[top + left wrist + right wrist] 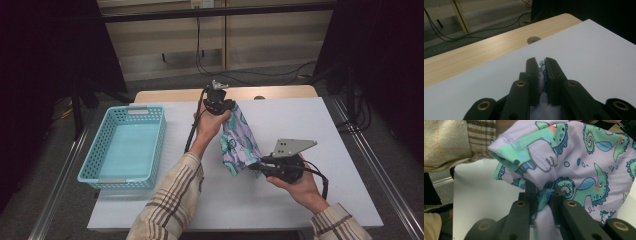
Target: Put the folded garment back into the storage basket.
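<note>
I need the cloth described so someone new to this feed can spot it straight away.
Start at the white table, with a turquoise basket on its left side. Right of the basket, between the person's two hands, the cloth hangs stretched from the left gripper down to the right gripper, each shut on one end. It is the only soft, patterned thing: lilac fabric printed with green sea creatures.

No legible text, labels, brands or numbers anywhere. Printed cloth (584,157) carries only cartoon seahorse figures, no lettering. Basket (100,150) unmarked as far as visible.
</note>
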`<move>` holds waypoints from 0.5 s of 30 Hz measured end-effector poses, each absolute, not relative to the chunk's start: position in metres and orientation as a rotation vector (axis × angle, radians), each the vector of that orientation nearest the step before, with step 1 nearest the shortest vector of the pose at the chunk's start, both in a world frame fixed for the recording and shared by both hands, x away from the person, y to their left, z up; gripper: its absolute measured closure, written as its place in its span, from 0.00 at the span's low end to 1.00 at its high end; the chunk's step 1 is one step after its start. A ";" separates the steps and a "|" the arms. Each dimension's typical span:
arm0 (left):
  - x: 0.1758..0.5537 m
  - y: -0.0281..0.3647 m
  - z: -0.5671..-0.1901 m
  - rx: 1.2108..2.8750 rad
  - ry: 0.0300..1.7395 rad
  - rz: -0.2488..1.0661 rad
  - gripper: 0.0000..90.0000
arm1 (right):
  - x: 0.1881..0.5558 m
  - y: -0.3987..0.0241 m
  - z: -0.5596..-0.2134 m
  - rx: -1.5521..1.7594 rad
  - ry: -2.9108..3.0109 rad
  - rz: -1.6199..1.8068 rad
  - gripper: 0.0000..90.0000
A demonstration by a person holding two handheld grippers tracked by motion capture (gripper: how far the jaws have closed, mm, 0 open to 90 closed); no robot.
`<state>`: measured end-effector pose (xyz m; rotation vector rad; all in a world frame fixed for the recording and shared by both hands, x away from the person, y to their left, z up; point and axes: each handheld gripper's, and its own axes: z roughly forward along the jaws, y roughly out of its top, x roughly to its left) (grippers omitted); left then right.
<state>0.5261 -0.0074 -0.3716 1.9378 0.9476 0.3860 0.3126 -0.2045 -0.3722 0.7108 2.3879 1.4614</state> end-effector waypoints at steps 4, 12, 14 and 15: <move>0.527 0.000 -0.365 1.932 0.954 0.395 0.91 | 0.315 -0.200 -0.367 0.707 2.370 1.502 0.91; 0.527 0.012 -0.354 1.920 0.955 0.418 0.92 | 0.317 -0.193 -0.361 0.689 2.358 1.520 0.91; 0.527 0.014 -0.353 1.907 0.961 0.420 0.92 | 0.318 -0.192 -0.359 0.682 2.356 1.526 0.91; 0.527 0.014 -0.353 1.907 0.961 0.420 0.92 | 0.318 -0.191 -0.358 0.678 2.355 1.529 0.91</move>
